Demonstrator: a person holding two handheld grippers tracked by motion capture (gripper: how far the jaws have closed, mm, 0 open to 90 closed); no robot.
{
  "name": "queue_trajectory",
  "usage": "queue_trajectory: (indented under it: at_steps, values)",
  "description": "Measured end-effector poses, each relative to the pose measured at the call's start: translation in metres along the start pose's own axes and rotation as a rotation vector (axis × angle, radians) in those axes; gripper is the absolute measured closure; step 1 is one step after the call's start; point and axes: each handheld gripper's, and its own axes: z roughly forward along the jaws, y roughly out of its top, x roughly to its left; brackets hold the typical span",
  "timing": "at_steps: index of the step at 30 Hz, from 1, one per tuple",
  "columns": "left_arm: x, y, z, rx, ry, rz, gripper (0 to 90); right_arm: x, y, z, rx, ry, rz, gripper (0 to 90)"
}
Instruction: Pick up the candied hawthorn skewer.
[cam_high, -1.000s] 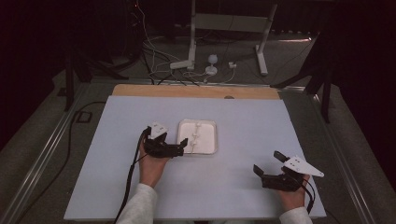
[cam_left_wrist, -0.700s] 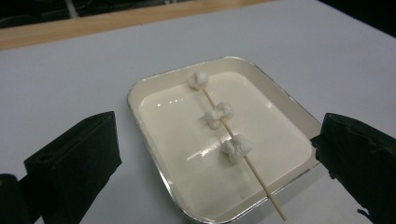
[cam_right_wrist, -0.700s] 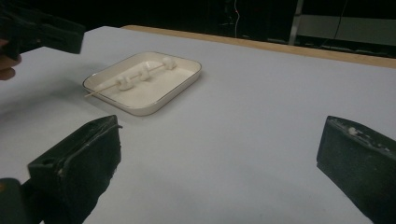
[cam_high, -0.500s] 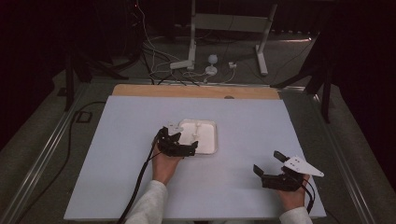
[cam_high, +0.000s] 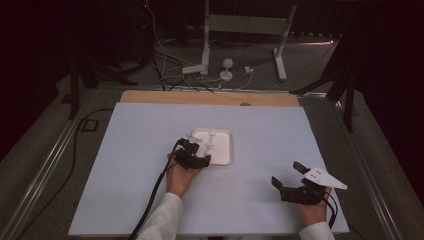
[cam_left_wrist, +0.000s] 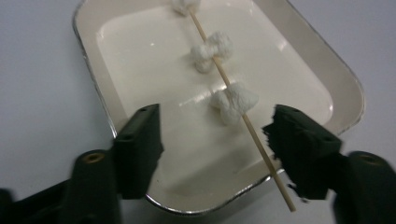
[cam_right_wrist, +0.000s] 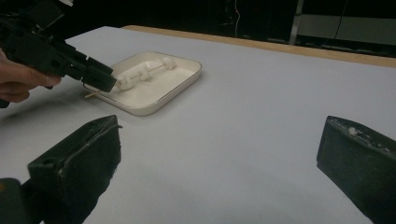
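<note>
Wooden and thin, the skewer (cam_left_wrist: 243, 116) lies slantwise in the shallow white tray (cam_left_wrist: 93, 70), three lumpy white marshmallows (cam_left_wrist: 232, 100) threaded on it, its bare end poking over the tray's near rim. I have my left gripper (cam_left_wrist: 217, 140) straddling that end; its jaws have just been closing but do not yet press the stick. Grasping and lifting remain. My right gripper (cam_high: 291, 176) rests open on the pale, matte desk (cam_high: 140, 150), well apart.

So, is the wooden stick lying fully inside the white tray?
No, the stick crosses the tray rim and its bare end lies on the table outside.
</note>
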Motion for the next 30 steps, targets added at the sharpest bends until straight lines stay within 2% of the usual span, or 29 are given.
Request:
queue_trajectory:
  at_steps: [6, 12, 14, 21, 23, 30]
  values:
    - [0.0, 0.001, -0.002, 0.028, 0.005, 0.013, 62.3, 0.0, 0.0, 0.0, 0.001, 0.002, 0.001, 0.0]
    - [0.007, 0.004, -0.003, 0.061, -0.01, -0.029, 86.8, 0.0, 0.0, 0.001, 0.001, 0.007, 0.004, 0.0]
    - [0.008, 0.004, -0.003, 0.061, -0.019, -0.043, 88.7, 0.0, 0.0, 0.001, 0.0, 0.008, 0.009, 0.0]
    - [0.008, 0.003, -0.012, 0.031, -0.039, -0.032, 90.0, -0.002, 0.0, 0.0, -0.005, 0.008, 0.02, 0.0]
    - [0.009, 0.003, -0.017, 0.014, -0.055, -0.035, 90.0, -0.002, 0.0, 0.0, -0.004, 0.007, 0.02, 0.0]
    - [0.015, -0.005, -0.038, -0.052, -0.06, -0.038, 90.0, -0.001, -0.001, 0.0, -0.001, 0.009, 0.02, 0.0]
